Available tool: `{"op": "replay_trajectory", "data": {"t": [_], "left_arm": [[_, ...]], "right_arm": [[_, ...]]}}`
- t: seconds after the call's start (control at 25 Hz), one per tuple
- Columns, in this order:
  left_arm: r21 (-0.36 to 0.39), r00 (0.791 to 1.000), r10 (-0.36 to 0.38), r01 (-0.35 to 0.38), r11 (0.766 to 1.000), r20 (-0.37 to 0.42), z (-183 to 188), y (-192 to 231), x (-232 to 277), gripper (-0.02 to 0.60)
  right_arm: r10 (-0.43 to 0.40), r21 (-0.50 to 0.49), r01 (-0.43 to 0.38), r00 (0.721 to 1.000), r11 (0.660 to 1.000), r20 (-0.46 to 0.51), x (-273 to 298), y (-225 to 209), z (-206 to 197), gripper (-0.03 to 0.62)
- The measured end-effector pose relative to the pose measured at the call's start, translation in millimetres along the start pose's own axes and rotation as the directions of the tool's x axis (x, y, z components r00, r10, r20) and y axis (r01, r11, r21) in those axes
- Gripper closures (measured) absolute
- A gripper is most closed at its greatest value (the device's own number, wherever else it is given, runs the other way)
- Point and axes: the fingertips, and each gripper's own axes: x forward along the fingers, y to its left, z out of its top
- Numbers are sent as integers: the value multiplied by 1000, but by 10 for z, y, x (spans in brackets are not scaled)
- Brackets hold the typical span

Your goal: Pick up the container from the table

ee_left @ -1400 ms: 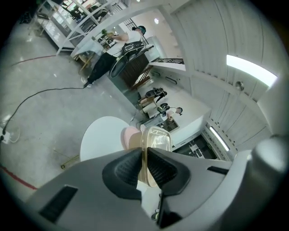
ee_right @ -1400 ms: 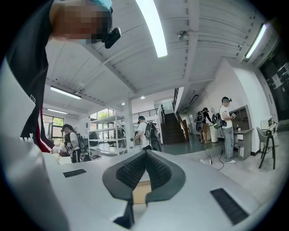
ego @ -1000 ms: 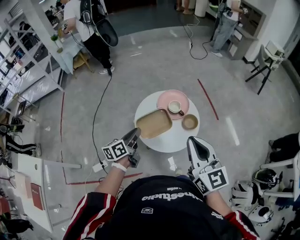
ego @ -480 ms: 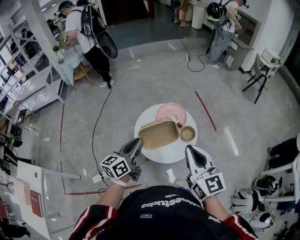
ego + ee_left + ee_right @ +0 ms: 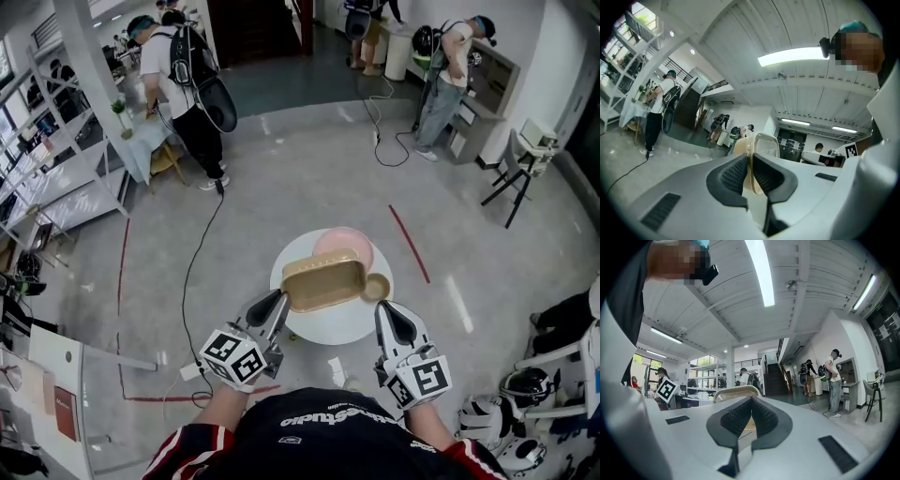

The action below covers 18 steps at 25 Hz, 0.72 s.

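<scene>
My left gripper (image 5: pixel 279 300) pointed level, its jaws closed down to a narrow gap on the left rim of the container (image 5: pixel 323 281). In the left gripper view the ribbed pads (image 5: pixel 736 172) pinched the thin tan wall between them, and the container (image 5: pixel 765 146) stood on edge beyond the tips. My own jaws hid its lower half there, so I could only make out its rounded top and pale inside. From the head view the container stretched to the right of that gripper, clear of the white round table (image 5: pixel 323 328) below it. I couldn't tell how high above the top it hung.

Ahead of the container, a pink plate (image 5: pixel 343 238) showed only as a far arc; the container covered the rest. Just off the container's right end sat a small tan bowl (image 5: pixel 378 287), its left side cut off by the container's corner.

My right gripper (image 5: pixel 385 309) came just to the near side of that bowl, holding nothing. In the right gripper view its jaw tips (image 5: pixel 751 401) met. A slit widened below them with something tan behind it, too little to name. Over the jaws the container's rim (image 5: pixel 736 390) rose as a pale curve, just ahead and to the left, apart from the pads.
</scene>
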Motion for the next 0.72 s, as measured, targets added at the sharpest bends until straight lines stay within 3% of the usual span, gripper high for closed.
{"op": "replay_trajectory", "data": {"t": [0.48,0.72], "left_arm": [[129,996,59,-67,989,66,256,-229,-177,531],[156,993,78,-92,983,93,290,-304,-256,531]], "right_arm": [[31,-31,-31,999,999,15,12,71,160,579],[25,-20,-25,1000,999,11,12,2,187,580]]}}
